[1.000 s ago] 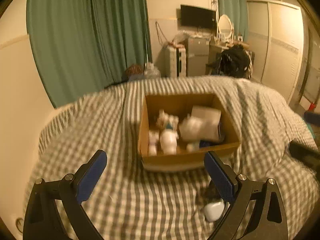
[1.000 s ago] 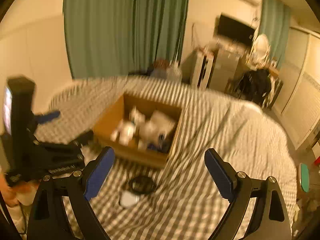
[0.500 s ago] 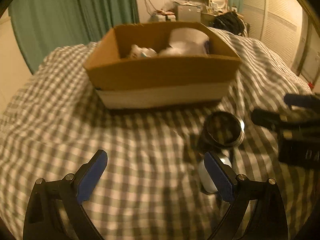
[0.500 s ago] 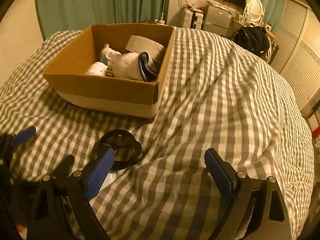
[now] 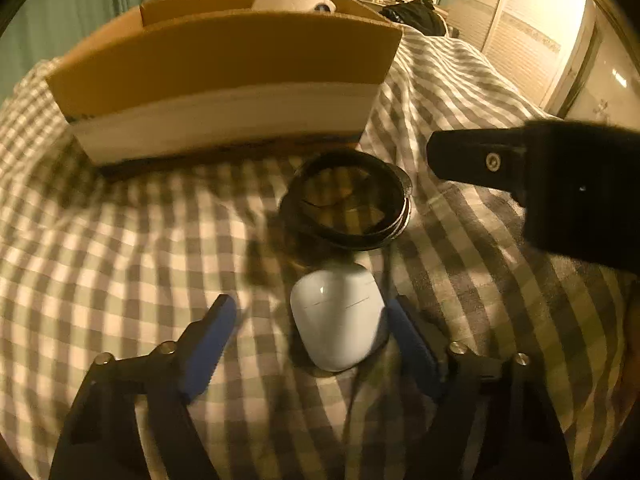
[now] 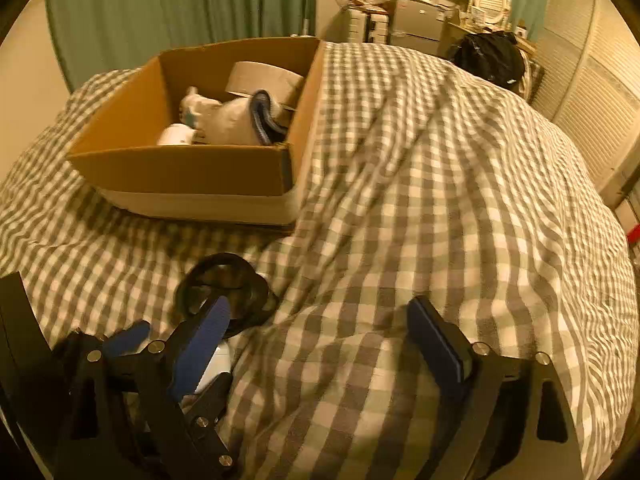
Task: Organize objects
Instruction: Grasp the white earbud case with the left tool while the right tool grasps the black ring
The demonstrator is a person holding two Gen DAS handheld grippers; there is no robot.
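Observation:
A white earbud case (image 5: 338, 320) lies on the checked bedcover, between the blue pads of my open left gripper (image 5: 312, 340); its right pad is close beside the case, the left pad apart. A black ring-shaped lid (image 5: 346, 198) lies just beyond the case. A cardboard box (image 5: 224, 60) holding several items stands behind it. In the right wrist view my right gripper (image 6: 320, 340) is open and empty above the cover, with the black lid (image 6: 224, 288) and the left gripper (image 6: 132, 356) at its lower left, and the box (image 6: 192, 168) farther back.
The box holds a tape roll (image 6: 264, 80), white items and a dark blue object. The checked bedcover (image 6: 440, 200) has folds to the right. Curtains, a cabinet, a TV and wardrobe doors stand beyond the bed. The right gripper's black body (image 5: 560, 184) is near the lid.
My left gripper has dropped low and moved forward, so the white case now lies between its pads. The right gripper has lowered a little toward the cover beside it.

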